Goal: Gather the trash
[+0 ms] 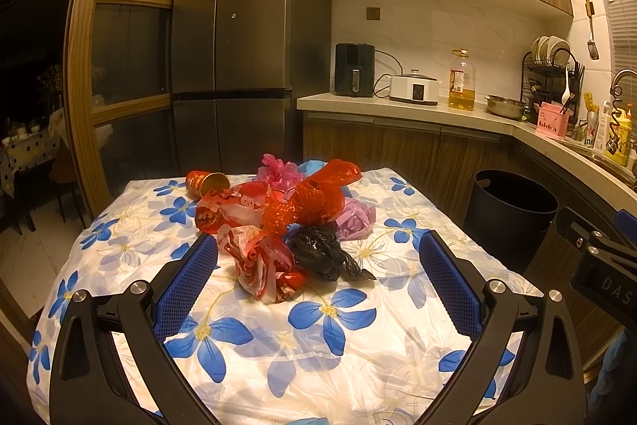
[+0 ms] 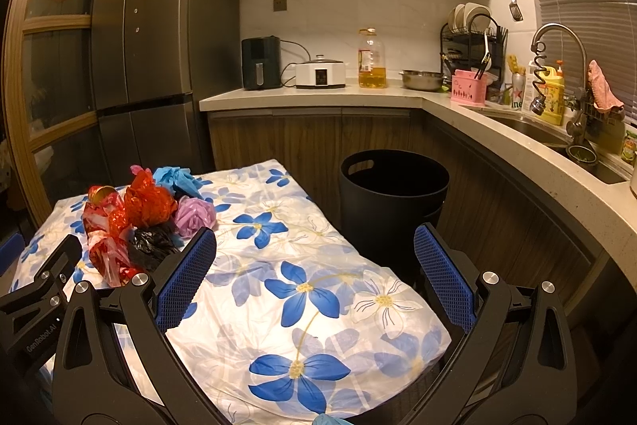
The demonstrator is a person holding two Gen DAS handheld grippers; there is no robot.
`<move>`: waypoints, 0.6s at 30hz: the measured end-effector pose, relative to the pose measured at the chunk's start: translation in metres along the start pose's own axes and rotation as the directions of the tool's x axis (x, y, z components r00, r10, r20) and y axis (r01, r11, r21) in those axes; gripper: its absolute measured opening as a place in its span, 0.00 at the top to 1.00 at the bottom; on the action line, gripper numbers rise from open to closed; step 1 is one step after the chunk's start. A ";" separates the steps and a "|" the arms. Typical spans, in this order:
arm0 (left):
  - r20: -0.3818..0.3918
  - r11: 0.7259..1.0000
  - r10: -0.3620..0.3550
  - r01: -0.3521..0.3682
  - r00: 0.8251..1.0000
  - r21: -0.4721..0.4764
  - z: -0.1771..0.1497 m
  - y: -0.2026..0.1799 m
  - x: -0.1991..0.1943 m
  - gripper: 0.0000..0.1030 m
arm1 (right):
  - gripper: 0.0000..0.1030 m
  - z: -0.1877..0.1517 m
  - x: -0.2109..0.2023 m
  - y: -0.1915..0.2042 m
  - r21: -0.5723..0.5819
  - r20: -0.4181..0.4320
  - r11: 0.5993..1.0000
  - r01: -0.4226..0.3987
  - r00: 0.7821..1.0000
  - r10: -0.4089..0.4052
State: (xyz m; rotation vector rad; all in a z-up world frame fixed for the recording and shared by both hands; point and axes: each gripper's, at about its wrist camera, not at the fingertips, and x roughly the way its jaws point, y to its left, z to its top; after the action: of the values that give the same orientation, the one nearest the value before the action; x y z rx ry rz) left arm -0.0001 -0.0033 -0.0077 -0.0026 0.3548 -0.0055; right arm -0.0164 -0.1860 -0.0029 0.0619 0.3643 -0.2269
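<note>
Both hand-held grippers, left (image 1: pixel 318 261) and right (image 2: pixel 314 253), hover wide and empty; next, grasp the crumpled black plastic bag (image 1: pixel 324 255) for the round black bin (image 2: pixel 394 194).

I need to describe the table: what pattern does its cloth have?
The cloth is white with blue flowers, clearest in the right wrist view.

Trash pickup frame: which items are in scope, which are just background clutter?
In scope:
- crumpled plastic bags piled on the table
- tipped paper cup
- black bin beside the table
- left tongs and right tongs, both open

Background:
- fridge
- air fryer
- oil bottle
- dish rack
- floral tablecloth
</note>
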 end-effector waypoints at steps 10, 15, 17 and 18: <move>-0.010 1.000 0.012 -0.012 1.000 -0.025 -0.007 0.011 0.011 0.05 | 0.05 -0.003 0.017 -0.001 0.003 -0.014 1.000 -0.008 1.000 0.008; -0.022 0.999 0.032 -0.033 0.999 -0.040 -0.016 0.022 0.021 0.05 | 0.05 -0.005 0.026 0.004 0.000 -0.031 1.000 -0.026 0.999 0.026; -0.019 0.998 0.039 -0.040 0.999 -0.046 -0.020 0.028 0.025 0.05 | 0.05 -0.007 0.030 0.006 -0.004 -0.038 0.999 -0.036 0.999 0.036; -0.022 0.998 0.045 -0.046 0.999 -0.053 -0.022 0.031 0.027 0.05 | 0.05 -0.008 0.031 0.007 -0.006 -0.039 0.999 -0.041 0.998 0.041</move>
State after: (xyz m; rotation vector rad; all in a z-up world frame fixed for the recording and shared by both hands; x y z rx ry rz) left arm 0.0181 0.0274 -0.0380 -0.0471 0.3753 0.0487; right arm 0.0109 -0.1845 -0.0213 0.0670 0.4024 -0.1843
